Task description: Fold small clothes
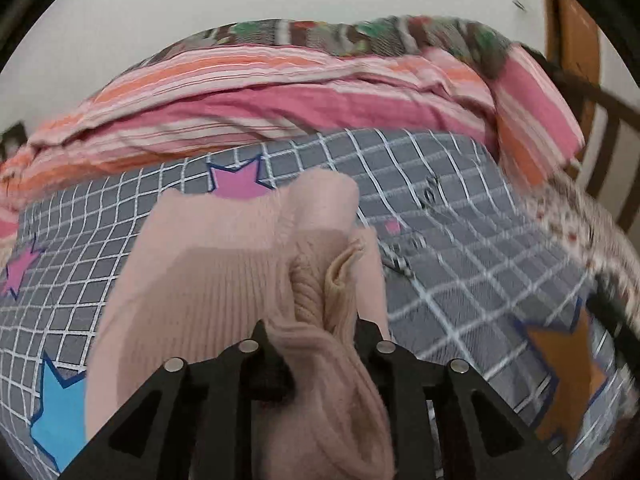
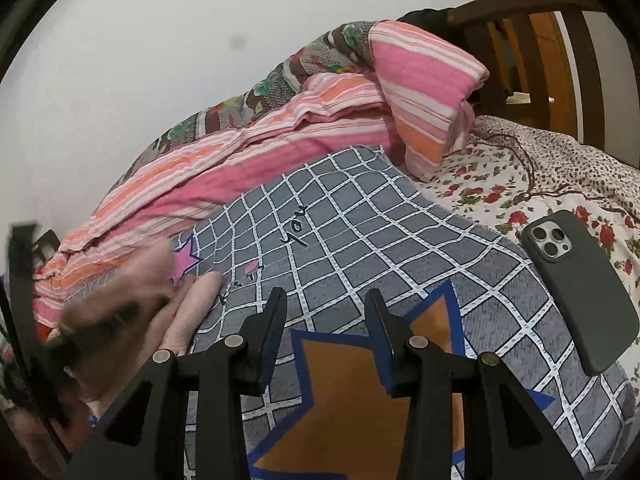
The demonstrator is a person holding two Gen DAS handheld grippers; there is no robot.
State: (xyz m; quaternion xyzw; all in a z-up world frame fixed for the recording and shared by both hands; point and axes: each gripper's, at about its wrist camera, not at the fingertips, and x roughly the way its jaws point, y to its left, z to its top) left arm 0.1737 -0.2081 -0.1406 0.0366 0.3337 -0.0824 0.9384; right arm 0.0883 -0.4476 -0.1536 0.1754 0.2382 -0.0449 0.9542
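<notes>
A pale pink ribbed knit garment (image 1: pixel 208 264) lies on a grey checked cloth with coloured stars (image 1: pixel 440 240). A bunched fold of it rises between the fingers of my left gripper (image 1: pixel 314 332), which is shut on the knit. In the right wrist view the same pink garment (image 2: pixel 188 312) shows at the left, partly blurred. My right gripper (image 2: pixel 326 300) hovers open over an orange star on the grey checked cloth (image 2: pixel 360 220) with nothing between its fingers.
A pink and orange striped quilt (image 2: pixel 240 160) is heaped along the wall behind the cloth. A dark phone (image 2: pixel 580 292) lies face down at the right, partly on a floral sheet (image 2: pixel 520 172). A dark wooden frame (image 2: pixel 560 40) stands behind.
</notes>
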